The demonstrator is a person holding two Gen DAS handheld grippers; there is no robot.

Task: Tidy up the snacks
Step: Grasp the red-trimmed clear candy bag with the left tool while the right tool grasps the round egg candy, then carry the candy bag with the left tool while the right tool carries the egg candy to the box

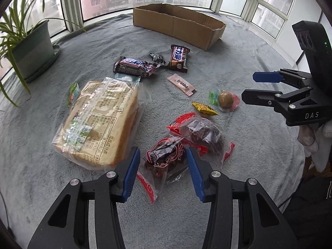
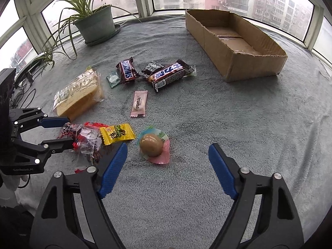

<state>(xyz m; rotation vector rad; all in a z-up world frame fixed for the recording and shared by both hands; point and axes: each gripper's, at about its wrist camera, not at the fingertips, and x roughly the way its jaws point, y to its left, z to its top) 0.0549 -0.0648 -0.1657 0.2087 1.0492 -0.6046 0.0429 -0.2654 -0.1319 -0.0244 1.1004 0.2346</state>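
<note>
Grey fleece blanket (image 2: 207,108) covers a bay-window ledge; apt blocks outside, potted plant (image 2: 95,23) at the back by the glass. Cardboard box (image 2: 234,62) sits open at the far side w/ nothing visible inside. Snacks lie loose on the blanket, well apart from the box: bread pack (image 1: 97,122), two Snickers bars (image 2: 169,74), pink sachet (image 2: 139,103), yellow candy (image 2: 116,133), wrapped egg (image 2: 151,145). Left gripper (image 1: 162,159) has fingers around a red-printed date pack (image 1: 164,157), pads not clearly pressing. Right gripper (image 2: 168,152) fingers wide apart, egg just ahead btw them, not touching.
</note>
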